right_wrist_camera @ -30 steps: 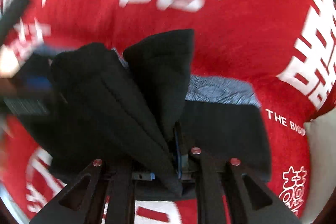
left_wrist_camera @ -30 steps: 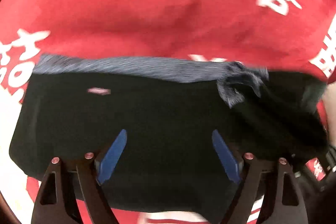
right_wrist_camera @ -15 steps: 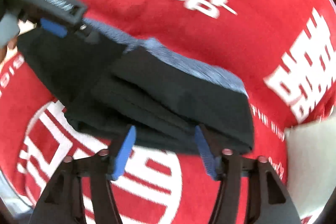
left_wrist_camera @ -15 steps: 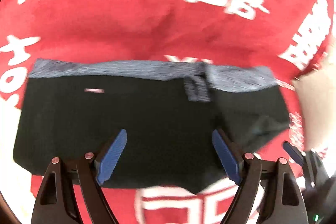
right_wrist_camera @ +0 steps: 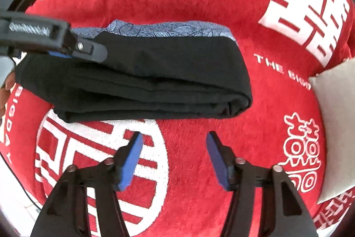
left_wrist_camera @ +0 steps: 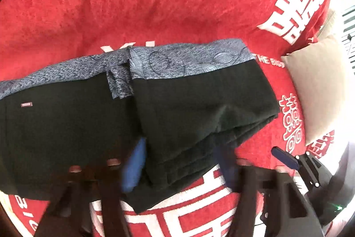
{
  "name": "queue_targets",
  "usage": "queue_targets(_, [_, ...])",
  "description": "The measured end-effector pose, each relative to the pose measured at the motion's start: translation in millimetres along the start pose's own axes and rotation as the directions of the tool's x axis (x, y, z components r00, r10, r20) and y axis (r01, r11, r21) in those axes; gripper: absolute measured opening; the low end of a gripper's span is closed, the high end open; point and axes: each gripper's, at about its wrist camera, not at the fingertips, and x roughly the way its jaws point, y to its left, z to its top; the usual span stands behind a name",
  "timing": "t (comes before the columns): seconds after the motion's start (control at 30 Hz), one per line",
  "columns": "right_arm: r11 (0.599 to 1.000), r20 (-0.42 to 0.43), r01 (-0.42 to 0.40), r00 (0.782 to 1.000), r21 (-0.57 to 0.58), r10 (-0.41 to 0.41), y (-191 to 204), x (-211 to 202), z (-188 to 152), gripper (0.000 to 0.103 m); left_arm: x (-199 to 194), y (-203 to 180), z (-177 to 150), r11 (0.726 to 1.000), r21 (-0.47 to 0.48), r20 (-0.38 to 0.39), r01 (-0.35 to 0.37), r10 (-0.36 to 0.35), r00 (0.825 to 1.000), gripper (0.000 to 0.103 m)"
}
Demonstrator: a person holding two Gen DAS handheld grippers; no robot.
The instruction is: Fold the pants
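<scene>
Mostly the pants (right_wrist_camera: 155,81) look folded now. They lie in a flat stack of layers on the red blanket (right_wrist_camera: 188,3), w/ the gray-blue waistband (right_wrist_camera: 168,29) along the far edge. I think the big folds are done. What's left is prob. small: the stack isn't even. In the left view the right part sits on top of the left part, and the near edges (left_wrist_camera: 199,166) stick out in steps, so a bit of tidying or one more fold may be needed.

The right gripper (right_wrist_camera: 174,159) hangs near the pants, just in front of the folded edge, not touching. Its blue fingers (right_wrist_camera: 131,161) stand wide apart and hold nothing. The left gripper (left_wrist_camera: 179,161) is low over the pants. Its fingers (left_wrist_camera: 135,168) are blurry but apart, one each side of the top layer's near corner. I can't tell if they touch the cloth.

The right view shows the thick rolled edge and the layers from the side, plus the left gripper from outside, right over the stack's left end. The left view shows the top instead: a small red tag (left_wrist_camera: 26,104), a loose waistband flap (left_wrist_camera: 119,86) in the middle, and the overlap. Both show a pale pillow (left_wrist_camera: 317,90) off to the right.
</scene>
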Motion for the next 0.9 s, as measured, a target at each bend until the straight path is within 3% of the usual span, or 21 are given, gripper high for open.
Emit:
queue_targets(0.03, [1.000, -0.006, -0.013, 1.000, 0.012, 0.013, -2.1, 0.8, -0.1, 0.050, 0.8, -1.1, 0.1, 1.000, -0.001, -0.003, -0.002, 0.002, 1.000, 0.041])
queue_targets(0.1, [0.999, -0.019, -0.040, 0.999, 0.033, 0.040, -6.4, 2.3, 0.1, 0.039, -2.2, -1.6, 0.2, 0.999, -0.020, -0.004, 0.042, -0.042, 0.999, 0.022])
queue_targets(0.13, [0.998, -0.024, -0.052, 0.998, 0.044, 0.053, -8.3, 2.1, 0.0, 0.034, -6.3, -1.5, -0.7, 0.998, -0.029, 0.002, 0.064, -0.064, 0.998, 0.022])
queue_targets(0.2, [0.996, -0.026, -0.062, 0.998, 0.057, 0.063, -11.5, -1.2, 0.7, 0.034, -17.6, -4.3, -3.4, 0.997, -0.028, 0.025, 0.074, -0.073, 0.997, 0.013])
queue_targets(0.27, [0.996, -0.023, -0.062, 0.998, 0.061, 0.064, -15.1, -6.5, 2.1, 0.034, -24.5, -2.2, -13.2, 0.999, -0.013, 0.022, 0.042, -0.042, 0.999, 0.012])
queue_targets(0.3, [0.996, -0.021, -0.062, 0.998, 0.065, 0.063, -17.0, -9.3, 2.4, 0.034, -23.0, 1.8, -19.1, 0.999, -0.017, 0.007, 0.029, -0.028, 1.000, 0.005])
queue_targets(0.47, [0.995, -0.040, -0.062, 0.997, 0.083, 0.065, -25.4, -6.1, 1.5, 0.034, 7.4, 20.2, -50.4, 0.999, -0.023, -0.067, -0.042, 0.041, 0.997, 0.005])
queue_targets(0.53, [0.994, -0.051, -0.064, 0.996, 0.094, 0.069, -28.3, -0.9, 0.5, 0.034, 4.8, 24.6, -54.8, 0.998, -0.053, -0.039, -0.030, 0.028, 0.999, 0.005])
queue_targets(0.67, [0.984, -0.040, -0.083, 0.995, 0.160, 0.091, -42.3, -1.9, 0.4, 0.034, -11.7, 26.7, -55.6, 0.993, -0.082, -0.008, -0.086, 0.086, 0.996, 0.005])
queue_targets(0.77, [0.969, -0.009, -0.109, 0.994, 0.223, 0.113, -58.8, -9.9, 9.5, 0.034, -27.7, 18.2, -48.0, 0.992, -0.057, 0.025, -0.113, 0.114, 0.993, 0.005])
queue_targets(0.9, [0.960, 0.036, -0.111, 0.994, 0.257, 0.106, -79.0, -16.2, 36.2, 0.034, -36.6, 1.3, -20.8, 0.995, -0.025, 0.070, -0.096, 0.097, 0.993, 0.005])
